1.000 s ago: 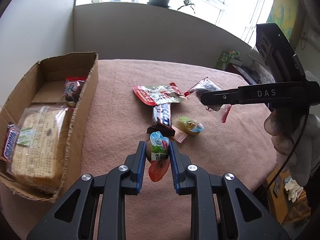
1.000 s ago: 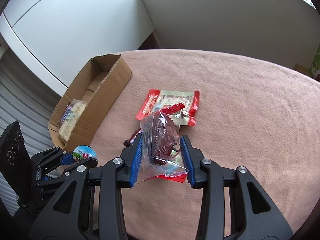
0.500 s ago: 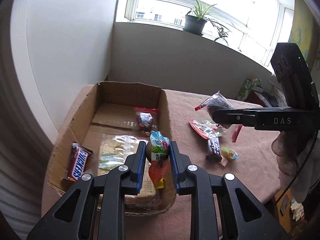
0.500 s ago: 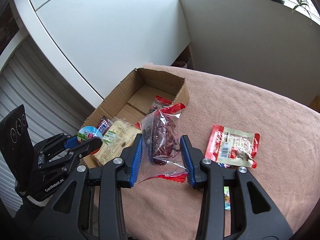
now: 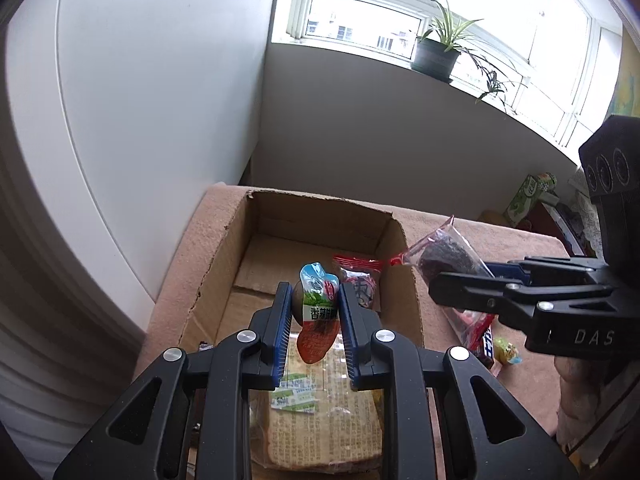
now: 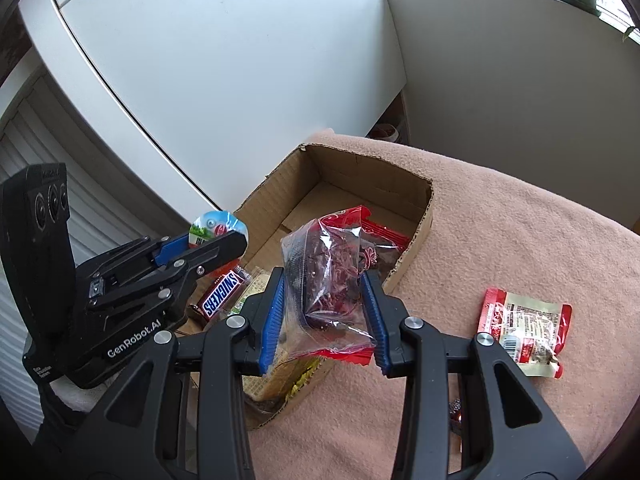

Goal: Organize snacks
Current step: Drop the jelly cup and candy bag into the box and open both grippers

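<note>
My left gripper (image 5: 314, 300) is shut on a small egg-shaped snack pack (image 5: 316, 312) with a blue, green and red wrapper, held above the open cardboard box (image 5: 208, 276). My right gripper (image 6: 326, 286) is shut on a clear bag of dark dried fruit with red ends (image 6: 332, 276), held over the box's right wall (image 6: 416, 248). In the box lie a wrapped bread slice (image 5: 320, 420), a Snickers bar (image 6: 222, 296) and a red-edged pack (image 5: 358, 276). The left gripper also shows in the right wrist view (image 6: 216, 240), and the right gripper in the left wrist view (image 5: 460, 280).
The box stands on a table with a pink cloth (image 6: 520, 220), near its left edge by a white wall. On the cloth to the right lie a red and silver pack (image 6: 524, 328), a candy bar (image 5: 482, 344) and a small yellow sweet (image 5: 506, 352). A potted plant (image 5: 436, 56) stands on the windowsill.
Both grippers have swung left from over the loose snacks to the box, each still holding its snack. The left one is now above the box's inside, the right one at its right wall.
</note>
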Action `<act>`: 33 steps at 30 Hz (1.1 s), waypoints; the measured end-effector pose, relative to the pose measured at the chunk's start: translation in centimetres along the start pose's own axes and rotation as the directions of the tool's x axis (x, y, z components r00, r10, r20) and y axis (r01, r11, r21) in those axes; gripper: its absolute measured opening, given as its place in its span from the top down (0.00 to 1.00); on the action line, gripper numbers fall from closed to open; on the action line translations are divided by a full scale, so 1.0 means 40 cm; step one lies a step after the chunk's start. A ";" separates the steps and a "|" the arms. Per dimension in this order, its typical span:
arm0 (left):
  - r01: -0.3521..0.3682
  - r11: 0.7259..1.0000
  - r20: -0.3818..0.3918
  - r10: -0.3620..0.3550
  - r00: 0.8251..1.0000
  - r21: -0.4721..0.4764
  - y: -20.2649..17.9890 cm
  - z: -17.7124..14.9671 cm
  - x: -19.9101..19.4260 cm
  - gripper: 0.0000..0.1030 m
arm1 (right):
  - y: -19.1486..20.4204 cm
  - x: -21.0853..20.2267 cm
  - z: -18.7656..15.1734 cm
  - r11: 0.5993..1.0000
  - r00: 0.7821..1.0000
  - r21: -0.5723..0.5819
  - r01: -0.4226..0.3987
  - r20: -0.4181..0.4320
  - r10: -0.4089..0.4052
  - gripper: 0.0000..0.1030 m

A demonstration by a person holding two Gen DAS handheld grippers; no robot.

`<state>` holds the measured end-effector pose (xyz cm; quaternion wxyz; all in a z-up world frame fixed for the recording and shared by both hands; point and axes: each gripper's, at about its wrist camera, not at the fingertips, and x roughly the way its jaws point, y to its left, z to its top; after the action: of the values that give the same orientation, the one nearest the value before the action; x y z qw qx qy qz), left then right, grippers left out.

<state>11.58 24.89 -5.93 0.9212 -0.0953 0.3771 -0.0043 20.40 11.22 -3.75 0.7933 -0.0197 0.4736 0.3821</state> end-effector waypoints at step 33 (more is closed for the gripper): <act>0.011 1.000 0.128 -0.010 0.992 -0.006 -0.008 -0.022 -0.199 0.38 | 0.027 -0.333 -0.180 0.996 0.982 0.015 0.091 0.167 -0.092 0.31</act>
<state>5.30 25.05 -0.96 0.9431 -0.1004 0.3169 -0.0017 10.96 1.33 2.83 0.8471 -0.0064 0.4050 0.3440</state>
